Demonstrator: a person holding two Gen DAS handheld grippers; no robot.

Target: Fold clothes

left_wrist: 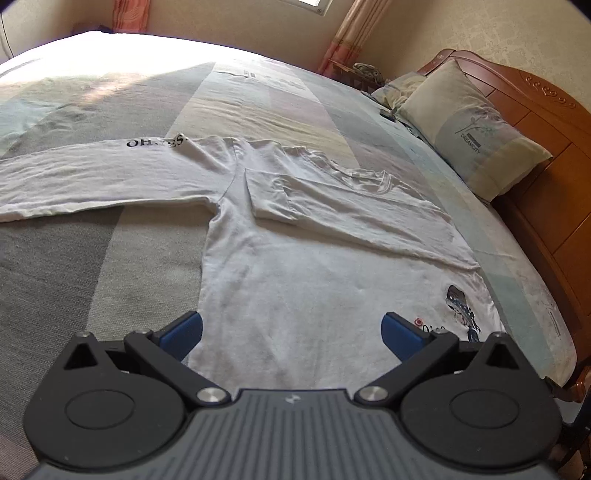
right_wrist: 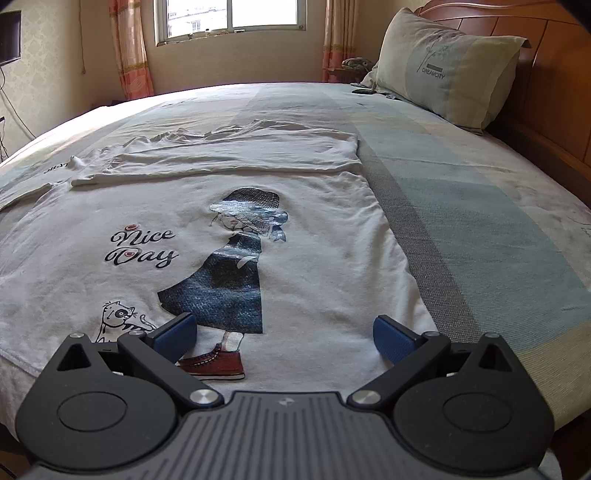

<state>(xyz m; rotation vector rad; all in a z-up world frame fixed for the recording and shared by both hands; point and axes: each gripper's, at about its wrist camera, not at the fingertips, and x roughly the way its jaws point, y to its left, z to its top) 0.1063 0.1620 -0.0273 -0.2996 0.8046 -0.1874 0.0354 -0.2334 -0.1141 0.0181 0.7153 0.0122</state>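
**White long-sleeved shirt spread on the bed, both grippers open above its hem**

The bed point(left_wrist: 92, 258), covered with a sheet in broad grey, pale green and cream stripes, fills both views. A wooden headboard point(left_wrist: 546, 155) runs along its right side, with a pillow point(right_wrist: 447, 62) printed "DREAMCITY" leaning against it. A window point(right_wrist: 232, 18) with orange-pink curtains point(right_wrist: 129, 48) stands behind the bed in the right wrist view.

The white long-sleeved shirt point(left_wrist: 295, 280) lies flat on the bed, print side up. One sleeve point(left_wrist: 92, 177) stretches straight out to the left in the left wrist view, with black lettering near the shoulder. The other sleeve point(left_wrist: 354, 218) is folded in across the chest, its cuff resting near the middle of the body. The print point(right_wrist: 229, 266) shows a girl in a hat and dark dress, the words "Nice Day" and a small cat.

The left gripper point(left_wrist: 291, 330) hovers over the lower part of the shirt, its blue fingers point(left_wrist: 183, 334) wide apart and holding nothing; the left one lies over the shirt's side edge. The right gripper point(right_wrist: 284, 332) hangs above the hem at the printed girl's shoes, its fingers point(right_wrist: 393, 339) also spread wide, empty. Whether either touches the cloth cannot be told.
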